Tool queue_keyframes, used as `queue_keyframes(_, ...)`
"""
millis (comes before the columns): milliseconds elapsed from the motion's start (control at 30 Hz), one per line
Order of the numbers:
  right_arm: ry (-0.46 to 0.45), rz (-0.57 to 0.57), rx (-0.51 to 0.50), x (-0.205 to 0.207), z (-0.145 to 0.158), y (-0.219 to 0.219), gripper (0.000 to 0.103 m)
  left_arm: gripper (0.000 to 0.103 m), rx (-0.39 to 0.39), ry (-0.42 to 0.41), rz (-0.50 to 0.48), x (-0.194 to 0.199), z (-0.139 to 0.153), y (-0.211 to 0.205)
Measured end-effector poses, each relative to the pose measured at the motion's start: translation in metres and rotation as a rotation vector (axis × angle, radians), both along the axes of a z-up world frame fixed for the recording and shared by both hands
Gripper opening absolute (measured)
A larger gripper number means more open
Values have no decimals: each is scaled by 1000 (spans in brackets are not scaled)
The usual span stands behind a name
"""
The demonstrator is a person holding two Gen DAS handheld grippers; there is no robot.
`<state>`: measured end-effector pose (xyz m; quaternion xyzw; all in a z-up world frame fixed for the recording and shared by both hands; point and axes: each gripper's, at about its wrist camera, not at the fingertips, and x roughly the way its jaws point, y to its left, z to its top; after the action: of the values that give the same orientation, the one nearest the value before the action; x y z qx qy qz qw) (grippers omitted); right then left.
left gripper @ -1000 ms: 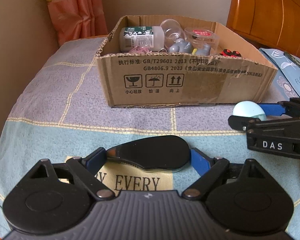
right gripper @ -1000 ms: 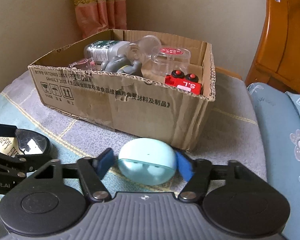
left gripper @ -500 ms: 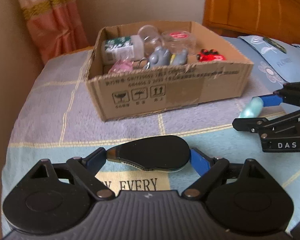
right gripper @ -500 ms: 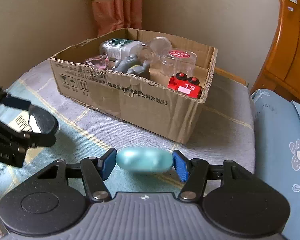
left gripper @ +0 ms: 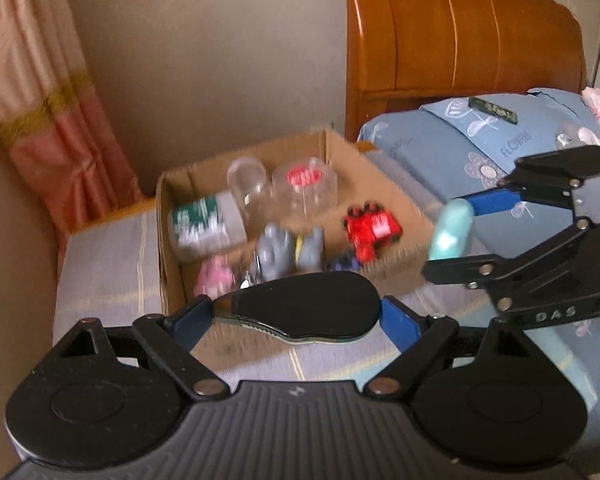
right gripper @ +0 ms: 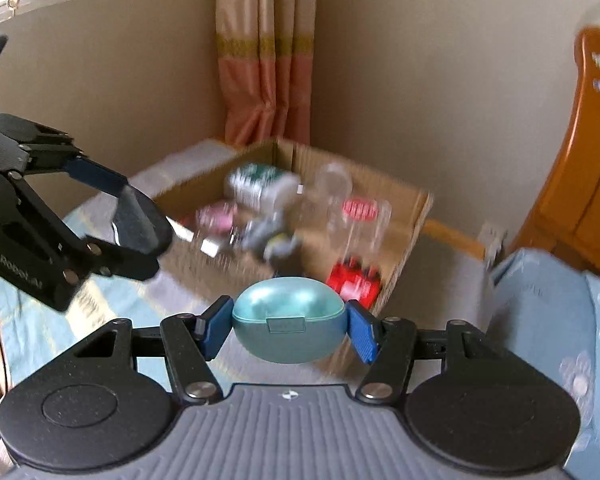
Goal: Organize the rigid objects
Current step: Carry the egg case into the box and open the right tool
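My left gripper (left gripper: 296, 312) is shut on a flat black oval object (left gripper: 312, 304), held in the air just before the near wall of the open cardboard box (left gripper: 380, 172). My right gripper (right gripper: 288, 326) is shut on a teal egg-shaped case (right gripper: 288, 320), also lifted, near the box's right front corner. The box (right gripper: 414, 216) holds a green-labelled bottle (left gripper: 204, 220), clear jars (left gripper: 304, 188), a grey toy (left gripper: 288, 248), a pink item (left gripper: 216, 280) and a red toy vehicle (left gripper: 372, 228). Each gripper shows in the other's view: the right one (left gripper: 452, 228), the left one (right gripper: 140, 220).
The box stands on a patchwork cloth surface (left gripper: 108, 264) by a beige wall and a pink curtain (left gripper: 40, 120). A wooden headboard (left gripper: 460, 40) and a blue flowered pillow (left gripper: 500, 148) lie to the right.
Both grippers have risen and tilted with their objects, from low over the cloth to above the box's front wall; the box interior now shows from above.
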<state>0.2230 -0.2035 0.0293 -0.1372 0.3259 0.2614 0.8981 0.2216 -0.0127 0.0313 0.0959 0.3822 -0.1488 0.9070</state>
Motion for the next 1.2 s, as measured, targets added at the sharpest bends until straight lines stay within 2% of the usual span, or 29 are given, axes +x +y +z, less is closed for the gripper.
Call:
queue_keyframes(167,5,-13,-27,48,3,14,66,89,26,-19,4,38,4,-6)
queue_keyframes(367,37,-50,-49,95,-11,23,66,89,62,-2,41,73,-9,-2)
queue_keyframes(400,34,-65,-39,99,-12,23,70,89,68,2,45,77,-12,-2)
queue_keyframes(433,33,-83,-34,102,-12,22,79,89,72,2,52,81,-14,-2)
queue_keyframes(533,32,-133,-29,104,-12,20,84,92,68,-11,72,85,-17,2)
queue_keyframes(600,39,-161,-24,101,-10,16,86,98,59,-27,74,84,-16,5)
queue_keyframes(800,25,-243,-28,71,6,3,103,99,81,-80,101,59,-5,4)
queue_keyframes(1000,56,-348,-26,26,14,0,103,100,16,-79,162,14,3,8)
queue_keyframes(1200,129,-453,45,-20,4,0,103,100,-2,-61,264,-30,3,8)
